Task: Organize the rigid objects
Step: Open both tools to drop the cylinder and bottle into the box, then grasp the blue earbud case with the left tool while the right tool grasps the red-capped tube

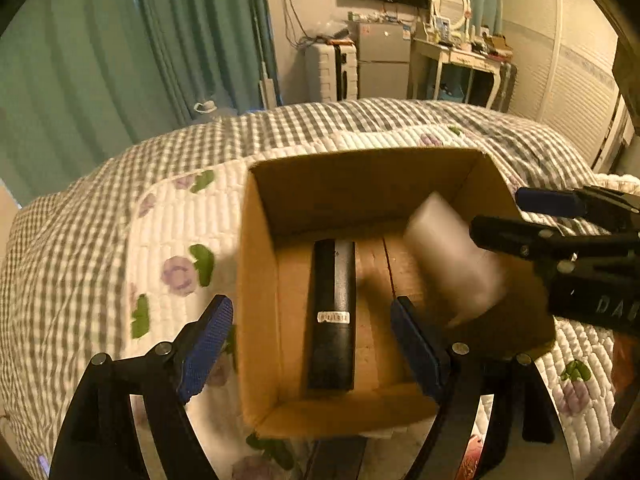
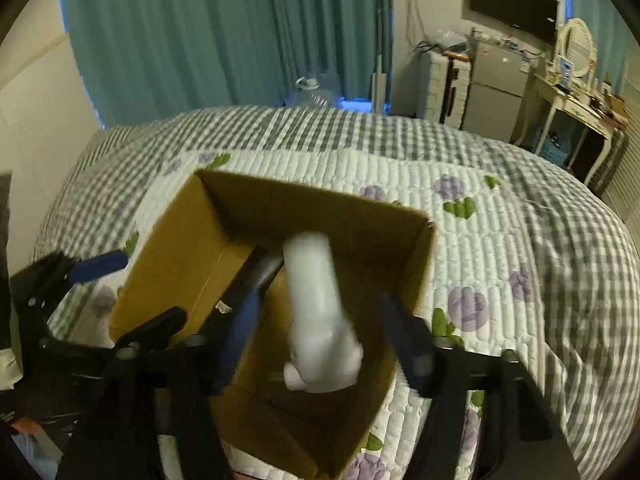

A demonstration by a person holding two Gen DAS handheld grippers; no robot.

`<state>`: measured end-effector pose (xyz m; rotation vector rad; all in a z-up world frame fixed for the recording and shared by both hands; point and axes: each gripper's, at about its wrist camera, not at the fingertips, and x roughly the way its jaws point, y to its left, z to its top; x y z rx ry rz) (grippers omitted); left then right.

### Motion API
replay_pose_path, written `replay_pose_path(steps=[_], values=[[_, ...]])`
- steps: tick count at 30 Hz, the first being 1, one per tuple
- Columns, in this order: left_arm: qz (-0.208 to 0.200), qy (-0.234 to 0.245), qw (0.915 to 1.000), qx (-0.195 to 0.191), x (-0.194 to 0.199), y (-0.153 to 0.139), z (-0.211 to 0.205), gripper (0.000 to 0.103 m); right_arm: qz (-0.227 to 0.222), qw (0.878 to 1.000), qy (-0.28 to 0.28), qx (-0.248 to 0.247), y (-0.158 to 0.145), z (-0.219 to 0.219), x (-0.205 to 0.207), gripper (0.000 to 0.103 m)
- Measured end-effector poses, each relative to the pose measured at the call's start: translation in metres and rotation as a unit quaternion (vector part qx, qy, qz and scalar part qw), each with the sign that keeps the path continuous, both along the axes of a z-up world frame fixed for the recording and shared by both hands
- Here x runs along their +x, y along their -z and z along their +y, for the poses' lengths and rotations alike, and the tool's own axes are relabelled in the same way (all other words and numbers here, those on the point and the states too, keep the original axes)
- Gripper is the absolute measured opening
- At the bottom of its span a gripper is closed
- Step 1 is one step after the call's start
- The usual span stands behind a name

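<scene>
An open cardboard box stands on the bed. A long black and grey object lies on its floor. A white plastic bottle, blurred by motion, is in the air inside the box's right half, apart from both fingers. My right gripper is open above the box, one finger on each side of the bottle; it shows at the right in the left wrist view. My left gripper is open and empty, its fingers straddling the box's near left part.
The bed carries a quilt with grey checks and purple flowers. Teal curtains hang behind. A white suitcase, a small fridge and a dressing table stand past the bed's far end.
</scene>
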<state>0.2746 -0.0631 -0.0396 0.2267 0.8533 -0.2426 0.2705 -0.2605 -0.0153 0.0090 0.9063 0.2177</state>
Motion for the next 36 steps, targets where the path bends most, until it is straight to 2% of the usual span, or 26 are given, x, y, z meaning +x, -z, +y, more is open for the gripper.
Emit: replay_pose_path(steps=[5,7,11,13,16,20,22,26,29,31,36], values=[[-0.034,-0.017,0.9992,-0.011,-0.031,-0.028,0.011,0.085,-0.024,1.000,0.003,-0.010,-0.030,-0.002,-0.025,0.069],[-0.054,-0.033,0.9980,-0.004,-0.048,-0.042,0.015,0.090,-0.036,0.999,0.003,-0.015,-0.045,-0.002,-0.040,0.077],[-0.088,-0.047,0.9950,0.001,-0.084,-0.067,0.022,0.094,-0.057,0.998,-0.003,-0.022,-0.072,0.000,-0.075,0.086],[-0.117,-0.065,0.9910,0.002,-0.105,-0.080,0.026,0.100,-0.066,0.997,-0.004,-0.028,-0.084,0.002,-0.097,0.095],[-0.150,-0.080,0.9853,-0.014,-0.141,-0.094,0.032,0.103,-0.078,0.996,0.001,-0.033,-0.092,0.001,-0.125,0.097],[-0.163,-0.093,0.9817,-0.029,-0.174,-0.100,0.037,0.103,-0.088,0.996,0.005,-0.031,-0.098,0.000,-0.161,0.103],[-0.168,-0.101,0.9802,-0.030,-0.191,-0.099,0.040,0.103,-0.098,0.995,0.007,-0.029,-0.098,0.000,-0.180,0.103],[-0.157,-0.116,0.9806,-0.020,-0.211,-0.082,0.047,0.103,-0.098,0.994,0.015,-0.034,-0.083,0.002,-0.209,0.103],[-0.143,-0.126,0.9816,-0.016,-0.219,-0.054,0.052,0.103,-0.092,0.995,0.014,-0.041,-0.062,0.006,-0.222,0.103],[-0.129,-0.130,0.9831,0.000,-0.220,-0.028,0.053,0.103,-0.084,0.995,0.012,-0.045,-0.041,0.009,-0.227,0.103],[-0.071,-0.130,0.9882,0.037,-0.215,0.044,0.049,0.103,-0.029,0.998,0.009,-0.054,0.026,0.015,-0.220,0.103]])
